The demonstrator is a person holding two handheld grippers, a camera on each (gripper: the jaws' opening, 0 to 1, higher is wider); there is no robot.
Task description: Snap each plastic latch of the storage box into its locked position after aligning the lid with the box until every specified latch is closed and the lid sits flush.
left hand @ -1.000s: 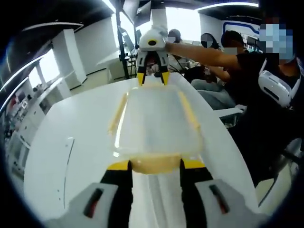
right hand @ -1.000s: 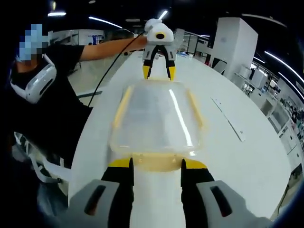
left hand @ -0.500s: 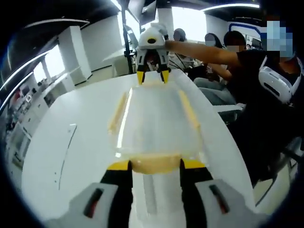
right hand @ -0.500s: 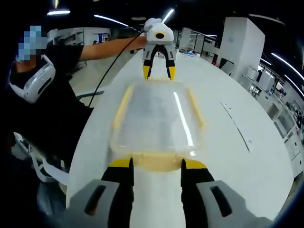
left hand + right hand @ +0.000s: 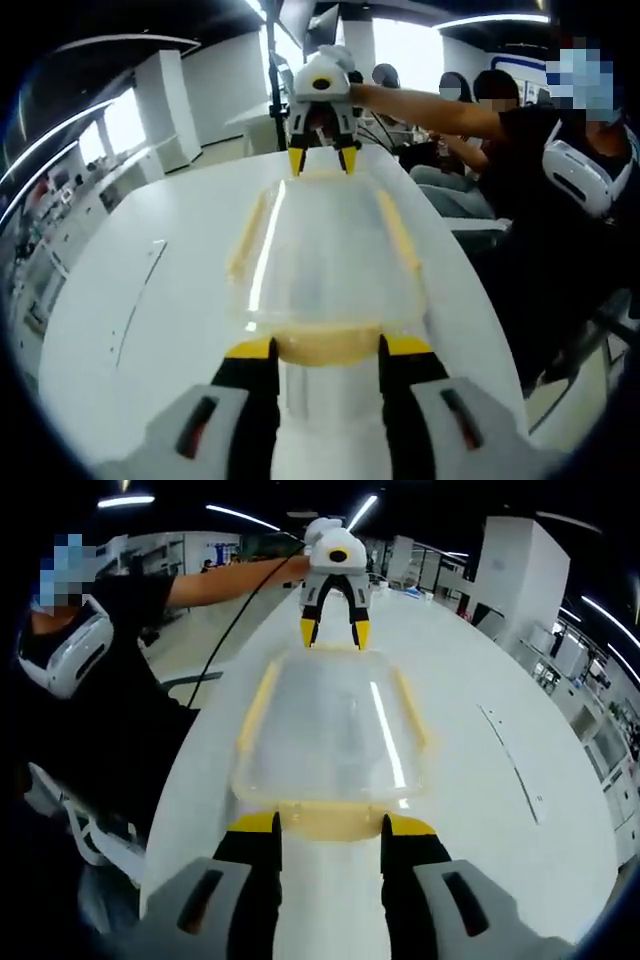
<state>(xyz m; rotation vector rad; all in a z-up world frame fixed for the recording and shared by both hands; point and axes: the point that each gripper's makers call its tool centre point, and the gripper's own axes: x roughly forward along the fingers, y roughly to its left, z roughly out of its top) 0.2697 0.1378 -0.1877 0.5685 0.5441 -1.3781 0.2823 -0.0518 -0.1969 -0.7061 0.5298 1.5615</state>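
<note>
1. Currently the white table (image 5: 130, 300) carries the storage box (image 5: 325, 260), a clear container with yellow trim. It lies flat, long axis running straight from one gripper to the other.
2. Lid (image 5: 330, 730): it sits over the box. Whether it is fully flush cannot be told from these views.
3. Side latches (image 5: 397, 232): yellow strips along both long edges, lying against the box walls. Their locked state cannot be confirmed.
4. Left gripper (image 5: 326, 346): positioned at one short end. Its jaws stand apart, straddling the yellow end latch (image 5: 326, 345), which lies between the tips. Whether the pads touch it cannot be told.
5. Right gripper (image 5: 331, 826): positioned at the opposite short end, jaws likewise spread on either side of the end latch (image 5: 331, 823) there.
6. Each gripper points along the box's long axis toward the other; each is nearest to its own end latch.
7. Judgement: the next move is likely to press both end latches.
</note>
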